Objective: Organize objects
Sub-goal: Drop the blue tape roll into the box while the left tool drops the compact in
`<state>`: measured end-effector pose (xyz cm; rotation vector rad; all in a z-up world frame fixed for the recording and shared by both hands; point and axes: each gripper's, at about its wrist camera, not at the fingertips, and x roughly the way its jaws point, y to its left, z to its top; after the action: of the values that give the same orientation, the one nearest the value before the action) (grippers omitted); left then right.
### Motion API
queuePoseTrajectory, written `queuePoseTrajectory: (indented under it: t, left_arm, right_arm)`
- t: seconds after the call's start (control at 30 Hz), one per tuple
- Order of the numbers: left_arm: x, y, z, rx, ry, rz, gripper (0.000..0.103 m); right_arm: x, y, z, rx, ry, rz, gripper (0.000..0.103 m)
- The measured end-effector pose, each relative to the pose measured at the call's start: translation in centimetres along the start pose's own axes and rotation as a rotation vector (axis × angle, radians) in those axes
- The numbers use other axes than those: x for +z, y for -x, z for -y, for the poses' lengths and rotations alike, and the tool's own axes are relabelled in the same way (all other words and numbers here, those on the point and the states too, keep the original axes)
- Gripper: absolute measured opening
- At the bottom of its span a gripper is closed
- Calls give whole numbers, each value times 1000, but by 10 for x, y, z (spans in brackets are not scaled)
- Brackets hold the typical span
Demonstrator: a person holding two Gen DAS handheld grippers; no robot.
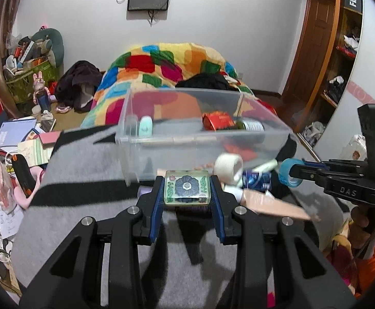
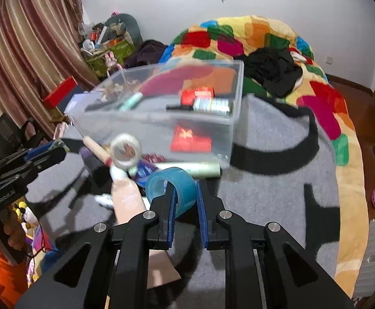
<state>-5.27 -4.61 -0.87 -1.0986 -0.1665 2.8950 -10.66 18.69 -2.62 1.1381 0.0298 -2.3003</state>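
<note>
Clear storage bin [image 1: 203,139] sits on the grey blanket [image 1: 84,164] of the bed. Left wrist view: the left hand-held gripper [image 1: 186,190] clamps a flower-patterned block [image 1: 186,186] just before the bin. Right wrist view: the right hand-held gripper [image 2: 186,203] pinches the wall of a blue tape roll [image 2: 172,190] near the bin's front wall [image 2: 151,134], beside a white tape roll [image 2: 125,154].

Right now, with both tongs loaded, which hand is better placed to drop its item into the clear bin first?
Left, probably. The left tongs hold the flower-printed block right at the clear bin front wall. The right tongs, pinching the blue tape roll, sit farther from it.
</note>
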Motion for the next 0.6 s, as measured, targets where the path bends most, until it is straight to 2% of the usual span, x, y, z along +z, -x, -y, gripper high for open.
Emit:
queuePoseTrajectory:
  t: [0.33,0.6]
  left_arm:
    - [33,-7,-10,15,33,51,33]
    - [53,-25,-14,51,26,52,33]
  right_arm:
    - [43,15,-16,-9,8,115,14]
    - [70,-8,-15,-75,7,111,14]
